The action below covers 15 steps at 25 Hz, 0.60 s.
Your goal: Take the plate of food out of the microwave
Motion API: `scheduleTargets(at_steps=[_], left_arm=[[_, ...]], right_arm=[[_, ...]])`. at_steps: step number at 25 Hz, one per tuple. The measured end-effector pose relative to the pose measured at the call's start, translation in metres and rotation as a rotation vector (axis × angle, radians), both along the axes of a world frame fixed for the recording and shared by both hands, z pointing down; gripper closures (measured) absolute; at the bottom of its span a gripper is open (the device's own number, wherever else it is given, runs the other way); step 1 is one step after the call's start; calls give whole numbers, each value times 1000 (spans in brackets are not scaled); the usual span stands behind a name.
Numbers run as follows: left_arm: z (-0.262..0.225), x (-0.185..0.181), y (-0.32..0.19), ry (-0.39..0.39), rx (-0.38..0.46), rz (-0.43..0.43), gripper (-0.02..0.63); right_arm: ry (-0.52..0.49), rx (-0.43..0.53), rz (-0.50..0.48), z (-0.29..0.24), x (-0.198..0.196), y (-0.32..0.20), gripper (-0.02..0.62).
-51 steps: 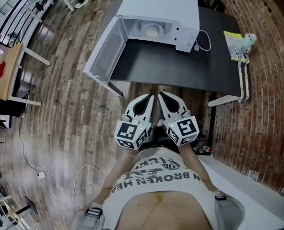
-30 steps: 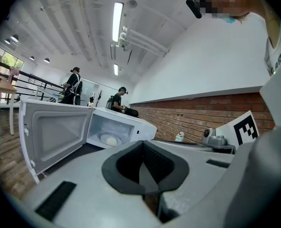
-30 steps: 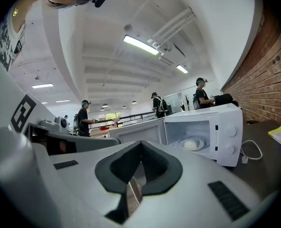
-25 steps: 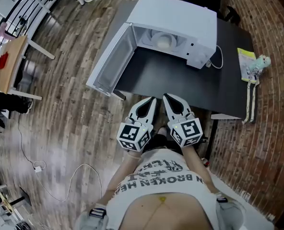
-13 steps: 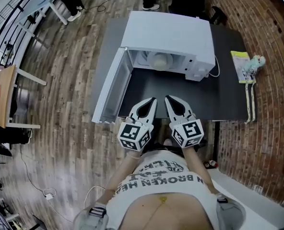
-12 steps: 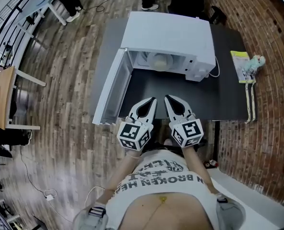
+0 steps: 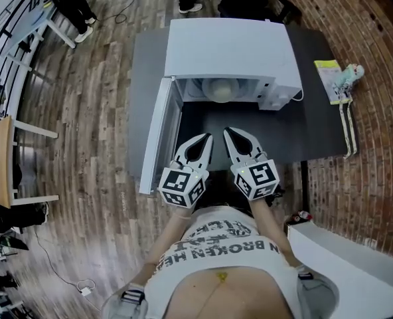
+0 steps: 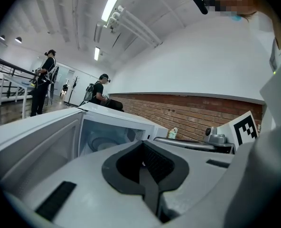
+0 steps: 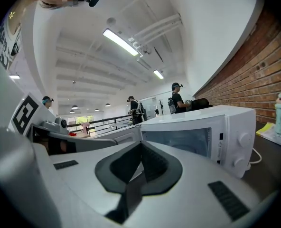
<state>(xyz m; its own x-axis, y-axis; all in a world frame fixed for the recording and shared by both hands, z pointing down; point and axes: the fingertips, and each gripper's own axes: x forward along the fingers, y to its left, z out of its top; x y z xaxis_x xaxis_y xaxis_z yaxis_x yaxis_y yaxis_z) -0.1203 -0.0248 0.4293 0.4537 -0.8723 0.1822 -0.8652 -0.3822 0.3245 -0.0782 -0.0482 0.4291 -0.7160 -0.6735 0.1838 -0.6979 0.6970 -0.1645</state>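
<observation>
Head view: left tongs (image 7: 205,139) and right tongs (image 7: 228,131) clenched, empty, side by side at the desk's (image 7: 319,121) near edge; plate of food (image 7: 221,90) sits ahead of them inside the open microwave (image 7: 230,48).

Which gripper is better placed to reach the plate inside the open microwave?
Right, by a small margin. The right gripper points straight at the plate of food in the microwave; the left gripper sits nearer the open door. Both are shut and empty.

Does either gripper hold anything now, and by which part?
Nothing is held. The left gripper and right gripper are shut and empty; the pale round plate of food sits inside the open white microwave.
</observation>
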Motion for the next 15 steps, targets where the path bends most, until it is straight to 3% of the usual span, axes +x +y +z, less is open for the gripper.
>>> scheduleTargets(at_steps=[9, 15], left_arm=[[7, 2, -13, 10, -12, 33, 598], [10, 9, -37, -6, -25, -10, 598]], right_arm=[[14, -13, 30, 9, -1, -10, 588], [17, -25, -21, 12, 6, -31, 588]])
